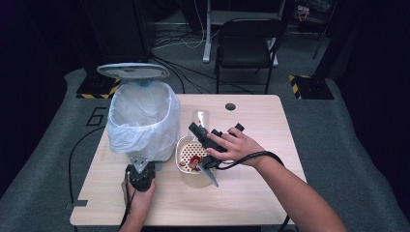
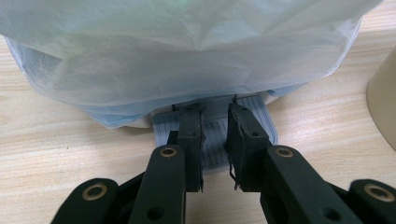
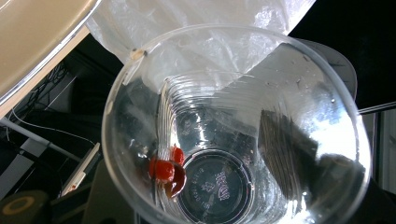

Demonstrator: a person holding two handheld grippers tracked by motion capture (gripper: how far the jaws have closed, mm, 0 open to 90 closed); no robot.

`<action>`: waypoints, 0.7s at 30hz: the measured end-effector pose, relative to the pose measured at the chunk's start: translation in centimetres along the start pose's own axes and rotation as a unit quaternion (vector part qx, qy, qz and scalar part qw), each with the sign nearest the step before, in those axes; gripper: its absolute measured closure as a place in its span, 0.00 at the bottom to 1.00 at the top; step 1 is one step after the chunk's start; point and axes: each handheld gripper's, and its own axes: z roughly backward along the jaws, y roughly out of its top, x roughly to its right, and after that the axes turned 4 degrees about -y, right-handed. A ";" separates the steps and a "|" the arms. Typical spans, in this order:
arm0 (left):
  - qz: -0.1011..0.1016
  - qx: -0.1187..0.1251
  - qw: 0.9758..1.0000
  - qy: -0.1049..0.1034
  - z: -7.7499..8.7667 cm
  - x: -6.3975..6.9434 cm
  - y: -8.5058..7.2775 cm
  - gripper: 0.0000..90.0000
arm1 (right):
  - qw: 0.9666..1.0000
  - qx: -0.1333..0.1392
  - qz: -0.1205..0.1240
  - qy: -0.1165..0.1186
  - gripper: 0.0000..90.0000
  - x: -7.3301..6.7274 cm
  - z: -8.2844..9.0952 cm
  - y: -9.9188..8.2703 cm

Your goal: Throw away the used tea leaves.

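**Cup tipped over strainer, bin pedal pressed**

Near counter edge: left hand-held gripper [image 1: 140, 170], jaws together, tips on the bin's pedal [image 2: 215, 135]; lid [image 1: 133, 70] up. Mid-counter: right hand-held gripper [image 1: 207, 140] clamped on clear cup [image 3: 236, 126], tilted above strainer bowl [image 1: 189, 155]. Red bits [image 3: 166, 170] cling inside, probably cherry tomato. Next, likely: shake them out, then bin the cup.

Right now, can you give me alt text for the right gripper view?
A clear plastic cup seen mouth-on, with red food bits clinging inside near its base. Behind it hangs the white bin liner, and a beige rim crosses the top left corner.
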 end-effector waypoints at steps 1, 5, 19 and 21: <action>0.000 0.000 1.000 0.000 0.0 0.0 0.0 0.84 | 1.000 -0.001 -0.001 -0.003 0.50 0.0 0.0 0.0; 0.000 0.000 1.000 0.000 0.0 0.0 0.0 0.84 | 1.000 0.000 0.000 -0.003 0.50 0.1 0.0 -0.1; 0.000 0.000 1.000 0.000 0.0 0.0 0.0 0.84 | 0.999 0.009 -0.032 0.009 0.49 0.7 0.0 -0.2; 0.001 -0.001 1.000 -0.001 0.0 0.0 0.0 0.84 | 0.998 0.018 -0.048 0.020 0.49 1.0 -0.1 -0.2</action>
